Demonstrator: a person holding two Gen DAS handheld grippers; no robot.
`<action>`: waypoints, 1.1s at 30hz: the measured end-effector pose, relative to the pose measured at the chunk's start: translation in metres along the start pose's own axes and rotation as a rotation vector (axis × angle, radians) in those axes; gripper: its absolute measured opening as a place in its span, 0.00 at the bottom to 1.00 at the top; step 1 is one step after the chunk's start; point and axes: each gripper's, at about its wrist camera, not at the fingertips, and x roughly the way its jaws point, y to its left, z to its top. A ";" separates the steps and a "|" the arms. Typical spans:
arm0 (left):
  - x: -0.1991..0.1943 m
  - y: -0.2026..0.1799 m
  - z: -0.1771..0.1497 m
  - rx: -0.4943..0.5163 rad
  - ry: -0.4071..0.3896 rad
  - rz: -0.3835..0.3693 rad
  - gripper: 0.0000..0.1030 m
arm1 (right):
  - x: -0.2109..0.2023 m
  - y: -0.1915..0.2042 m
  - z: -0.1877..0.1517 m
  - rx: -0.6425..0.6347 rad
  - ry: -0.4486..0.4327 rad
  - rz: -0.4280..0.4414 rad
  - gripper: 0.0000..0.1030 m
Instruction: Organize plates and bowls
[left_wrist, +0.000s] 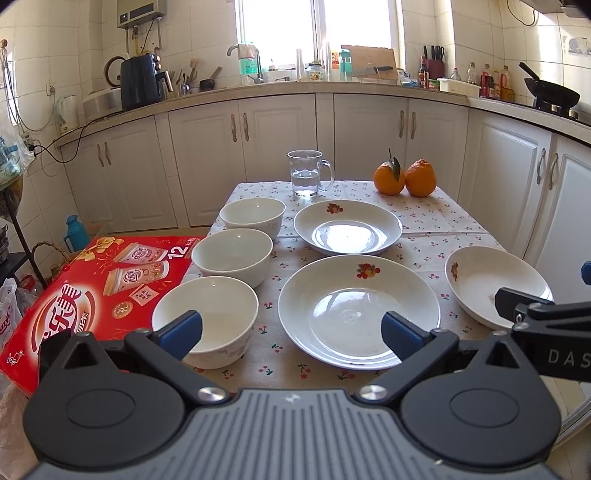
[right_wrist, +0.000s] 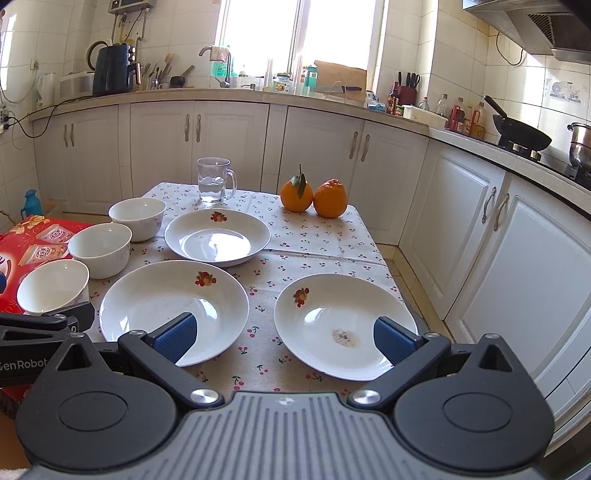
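Observation:
Three white bowls stand in a line on the table's left side: near (left_wrist: 205, 320), middle (left_wrist: 232, 255), far (left_wrist: 252, 216). Three white plates with a fruit print lie apart: far (left_wrist: 347, 227), near centre (left_wrist: 358, 310), near right (left_wrist: 496, 286). In the right wrist view they are the far plate (right_wrist: 217, 236), the centre plate (right_wrist: 173, 306) and the right plate (right_wrist: 343, 325). My left gripper (left_wrist: 291, 334) is open and empty, above the table's near edge between the near bowl and the centre plate. My right gripper (right_wrist: 282, 338) is open and empty, between the centre and right plates.
A glass mug with water (left_wrist: 306, 173) and two oranges (left_wrist: 404, 177) stand at the table's far end. A red carton (left_wrist: 85, 291) lies left of the table. White kitchen cabinets (left_wrist: 280, 147) surround the table. The table's right edge (right_wrist: 384, 254) drops to the floor.

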 end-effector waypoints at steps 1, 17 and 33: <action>0.001 0.000 0.000 0.003 0.001 0.000 0.99 | 0.001 0.000 0.000 -0.001 0.002 0.001 1.00; 0.027 -0.013 0.013 0.084 0.024 -0.060 0.99 | 0.026 -0.010 0.003 0.008 0.044 0.021 1.00; 0.103 -0.086 0.065 0.321 0.087 -0.353 0.99 | 0.076 -0.097 -0.021 -0.089 0.088 0.090 1.00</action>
